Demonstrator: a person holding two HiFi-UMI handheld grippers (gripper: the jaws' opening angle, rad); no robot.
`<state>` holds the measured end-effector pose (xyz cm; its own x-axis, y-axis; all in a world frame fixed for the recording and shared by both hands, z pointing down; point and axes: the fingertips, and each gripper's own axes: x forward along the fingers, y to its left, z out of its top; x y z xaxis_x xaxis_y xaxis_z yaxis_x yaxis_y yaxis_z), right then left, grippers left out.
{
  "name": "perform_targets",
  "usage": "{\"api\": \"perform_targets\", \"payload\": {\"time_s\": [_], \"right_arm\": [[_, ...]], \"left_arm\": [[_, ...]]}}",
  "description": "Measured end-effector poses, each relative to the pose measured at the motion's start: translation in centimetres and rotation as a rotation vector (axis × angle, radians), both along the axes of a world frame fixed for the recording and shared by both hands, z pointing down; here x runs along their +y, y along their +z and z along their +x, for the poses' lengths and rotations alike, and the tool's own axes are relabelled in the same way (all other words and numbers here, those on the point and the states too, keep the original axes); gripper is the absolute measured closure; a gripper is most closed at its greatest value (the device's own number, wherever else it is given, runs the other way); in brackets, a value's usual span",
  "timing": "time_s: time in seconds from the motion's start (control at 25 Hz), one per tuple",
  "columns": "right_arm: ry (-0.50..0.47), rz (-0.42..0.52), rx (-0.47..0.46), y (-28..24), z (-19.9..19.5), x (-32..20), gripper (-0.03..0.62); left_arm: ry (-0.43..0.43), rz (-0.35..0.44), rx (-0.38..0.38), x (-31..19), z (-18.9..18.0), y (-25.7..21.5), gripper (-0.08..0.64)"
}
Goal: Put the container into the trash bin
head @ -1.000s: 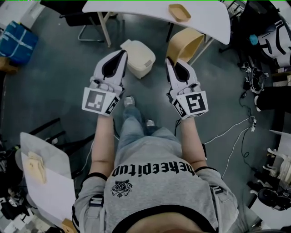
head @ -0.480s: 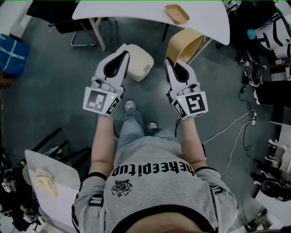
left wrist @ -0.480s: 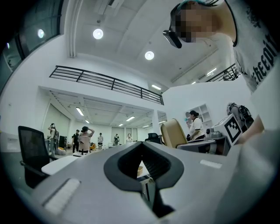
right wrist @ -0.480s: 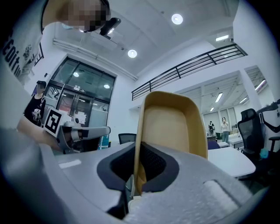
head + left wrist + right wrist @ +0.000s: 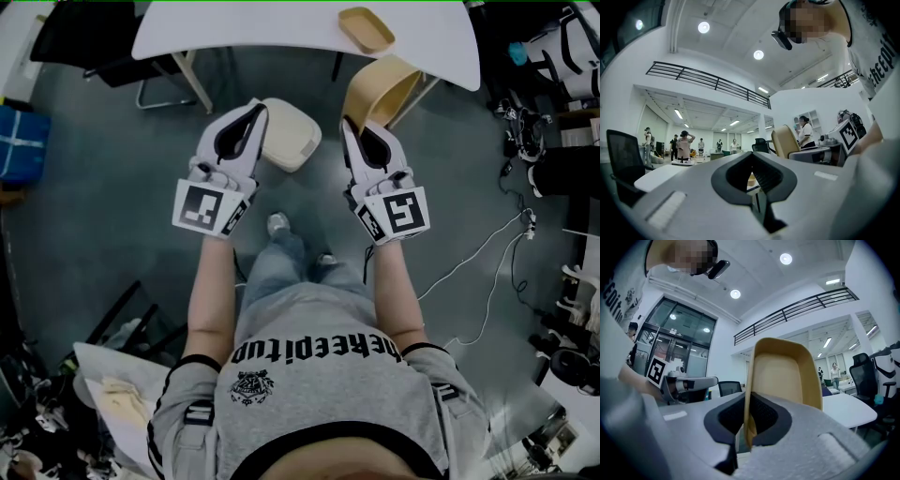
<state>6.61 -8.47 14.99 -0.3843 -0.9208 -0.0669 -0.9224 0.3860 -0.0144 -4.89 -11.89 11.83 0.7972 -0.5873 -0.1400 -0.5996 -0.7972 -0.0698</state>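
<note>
A tan, tray-like container stands upright in my right gripper, which is shut on its rim. In the right gripper view the container rises tall from between the jaws of the right gripper. A cream trash bin stands on the floor ahead, between the two grippers and nearer the left one. My left gripper is held level beside it, shut with nothing in it. The left gripper shows its pads meeting in its own view.
A white table spans the top of the head view, with a second tan container on it. Cables trail on the grey floor at right. Chairs and clutter stand at both sides. People stand far off in the hall.
The table and trash bin have drifted slightly in the head view as the person stepped. Both grippers keep their pose, the right one still holding the container.
</note>
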Motion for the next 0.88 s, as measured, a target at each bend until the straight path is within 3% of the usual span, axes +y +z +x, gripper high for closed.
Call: {"api": "perform_targets", "payload": {"time_s": [0.6,0.76,0.88], "right_arm": [[0.088,-0.141,-0.039,6.1,0.6,-4.9,0.584],[0.104,-0.185,-0.045,8.1,0.6,-5.1,0.584],[0.113,-0.216,-0.05,9.4,0.4,-5.5,0.584]], "left_arm": [[0.079,-0.128,-0.053,-5.9,0.4,6.0,0.544],[0.099,-0.149,-0.037,-6.6,0.6,7.6,0.544],[0.112,-0.192,-0.07,-7.2,0.5,9.4,0.543]]}}
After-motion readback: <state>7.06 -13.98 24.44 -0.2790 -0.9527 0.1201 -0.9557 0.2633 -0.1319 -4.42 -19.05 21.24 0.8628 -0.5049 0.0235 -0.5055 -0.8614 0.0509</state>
